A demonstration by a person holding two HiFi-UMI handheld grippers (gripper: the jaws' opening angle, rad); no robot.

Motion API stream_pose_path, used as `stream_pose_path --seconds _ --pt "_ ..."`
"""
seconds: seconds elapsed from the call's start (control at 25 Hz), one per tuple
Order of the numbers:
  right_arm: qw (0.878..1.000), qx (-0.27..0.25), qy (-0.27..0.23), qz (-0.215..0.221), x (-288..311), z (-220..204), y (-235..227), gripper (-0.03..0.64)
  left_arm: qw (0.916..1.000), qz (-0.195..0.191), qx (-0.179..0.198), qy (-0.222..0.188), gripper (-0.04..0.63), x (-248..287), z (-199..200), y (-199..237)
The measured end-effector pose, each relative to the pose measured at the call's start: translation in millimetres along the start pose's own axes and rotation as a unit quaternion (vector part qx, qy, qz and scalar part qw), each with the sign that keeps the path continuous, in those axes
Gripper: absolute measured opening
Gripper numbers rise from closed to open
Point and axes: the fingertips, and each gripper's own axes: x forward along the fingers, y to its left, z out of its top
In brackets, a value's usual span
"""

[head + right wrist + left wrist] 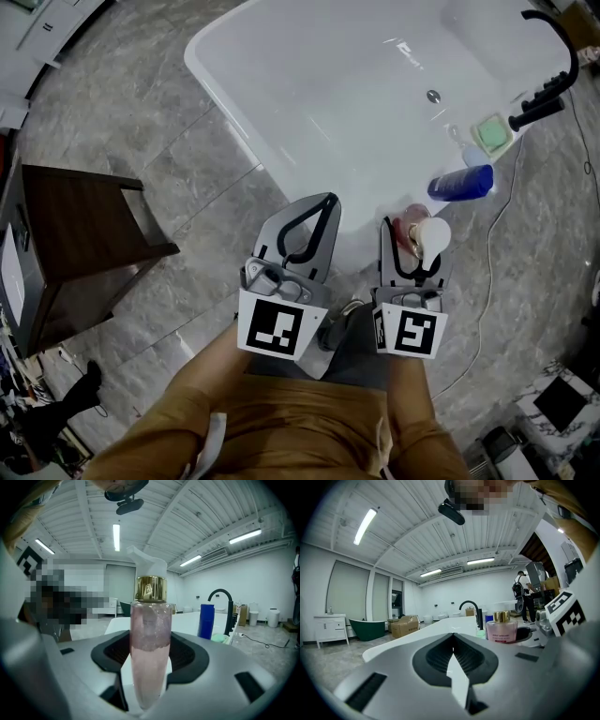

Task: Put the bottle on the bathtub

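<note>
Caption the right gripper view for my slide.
The right gripper clamps an upright pink pump bottle in its jaws; white bathtub, blue bottle and black faucet behind.

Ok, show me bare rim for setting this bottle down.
Bare: the bathtub rim ahead of the left tool, to its far corner. Crowded: past the right tool's pink bottle, with blue bottle, green pad and faucet.

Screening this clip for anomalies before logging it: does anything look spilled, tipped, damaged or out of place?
Nothing stands out. The right gripper holds the pink bottle upright. The blue bottle stands upright on the rim of the bathtub beside the black faucet. No spill shows.
</note>
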Motion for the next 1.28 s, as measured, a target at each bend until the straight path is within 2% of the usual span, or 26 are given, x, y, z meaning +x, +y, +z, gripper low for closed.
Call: stream_pose_path --seconds 0.24,0.32,0.52,1.0,1.28 --pt "0.999 -0.030 0.016 0.005 -2 -2 2 0.235 0.9999 -0.010 0.003 0.006 0.006 6 -2 -9" --pt "0.999 -0.035 0.000 0.012 0 3 2 0.239 0.9999 -0.013 0.005 0.008 0.006 9 -3 -12" --pt "0.999 -0.036 0.005 0.017 -3 -1 -2 0.271 0.9999 -0.015 0.003 0.007 0.006 13 -4 -17" --pt "0.998 -0.056 0.022 0.010 -21 -4 -6 0.275 0.9999 -0.006 -0.009 0.007 0.006 2 -3 -15" --pt "0.995 -0.077 0.068 -0.004 -43 -2 -14 0.275 0.9997 -0.005 -0.022 0.011 0.006 -8 13 -19"
